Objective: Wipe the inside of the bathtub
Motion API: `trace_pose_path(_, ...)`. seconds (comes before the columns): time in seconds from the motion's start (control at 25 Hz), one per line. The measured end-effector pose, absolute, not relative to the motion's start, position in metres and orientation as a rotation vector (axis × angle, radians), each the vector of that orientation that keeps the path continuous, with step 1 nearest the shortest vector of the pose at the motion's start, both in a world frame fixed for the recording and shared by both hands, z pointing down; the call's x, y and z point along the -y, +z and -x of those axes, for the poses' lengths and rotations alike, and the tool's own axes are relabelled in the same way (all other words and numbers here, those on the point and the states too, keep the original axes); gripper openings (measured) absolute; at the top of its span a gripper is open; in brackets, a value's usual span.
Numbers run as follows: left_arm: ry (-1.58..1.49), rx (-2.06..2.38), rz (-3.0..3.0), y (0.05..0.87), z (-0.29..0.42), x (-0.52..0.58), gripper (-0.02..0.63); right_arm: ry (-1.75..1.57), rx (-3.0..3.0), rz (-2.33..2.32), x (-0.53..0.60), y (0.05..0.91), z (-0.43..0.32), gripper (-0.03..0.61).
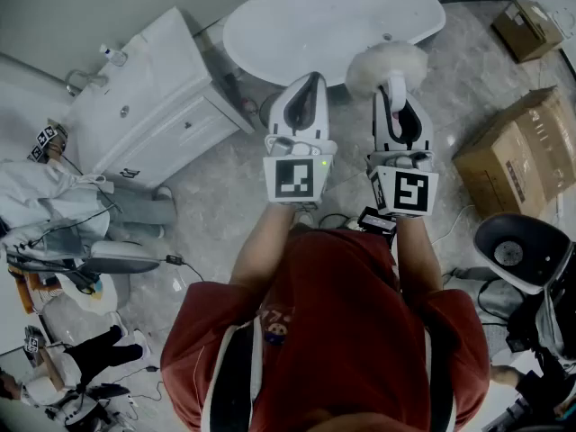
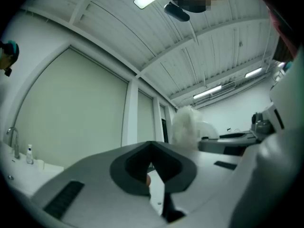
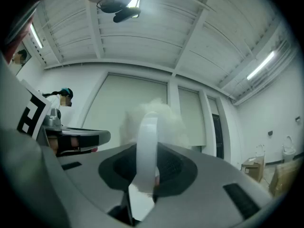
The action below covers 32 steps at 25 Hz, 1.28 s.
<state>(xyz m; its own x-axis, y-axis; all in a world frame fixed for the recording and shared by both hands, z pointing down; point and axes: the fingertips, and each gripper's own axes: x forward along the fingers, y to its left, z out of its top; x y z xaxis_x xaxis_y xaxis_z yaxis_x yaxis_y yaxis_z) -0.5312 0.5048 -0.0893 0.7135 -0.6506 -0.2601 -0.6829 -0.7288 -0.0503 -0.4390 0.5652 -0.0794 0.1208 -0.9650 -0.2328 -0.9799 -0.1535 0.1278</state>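
Grey stone floor (image 1: 216,205) covers the room, and the white oval bathtub (image 1: 333,21) stands at its far side, ahead of both tools (a small drain spot shows near its right end). At the left is a white sink cabinet (image 1: 153,106), at the right a cardboard box (image 1: 522,151). Both tools are held out side by side. The left tool (image 1: 310,84) has its jaws together, nothing between. The right tool (image 1: 396,86) is clamped on the white handle of a fluffy duster (image 1: 385,64), which overlaps the tub's near rim.

Marble floor (image 1: 216,219), white vanity (image 1: 153,97), cardboard box (image 1: 517,156)
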Motion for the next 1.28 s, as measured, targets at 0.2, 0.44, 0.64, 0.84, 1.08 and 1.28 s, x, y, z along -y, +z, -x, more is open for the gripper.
trace_pose_path(0.2, 0.308, -1.077, 2.778, -0.086, 0.510, -0.514, 0.015, 0.381, -2.015, 2.314, -0.574, -0.075, 0.419, 0.094)
trace_pose_path(0.44, 0.305, -1.080, 2.779, -0.086, 0.483, -0.518, 0.015, 0.364, -2.006, 2.305, -0.581, -0.075, 0.392, 0.094)
trace_pose_path(0.64, 0.290, -1.083, 2.785, -0.081, 0.450, -0.532, 0.015, 0.336, -1.991, 2.293, -0.595, -0.067, 0.357, 0.094)
trace_pose_path(0.84, 0.256, -1.102, 2.773, -0.072, 0.420, -0.541, 0.015, 0.297, -2.005, 2.282, -0.608, -0.055, 0.324, 0.094)
trace_pose_path(1.08, 0.245, -1.094, 2.774, -0.070, 0.400, -0.535, 0.015, 0.271, -1.995, 2.297, -0.605, -0.049, 0.306, 0.094)
trace_pose_path(1.28, 0.247, -1.096, 2.794, -0.057, 0.369, -0.495, 0.015, 0.240, -1.996, 2.303, -0.562, -0.035, 0.277, 0.094)
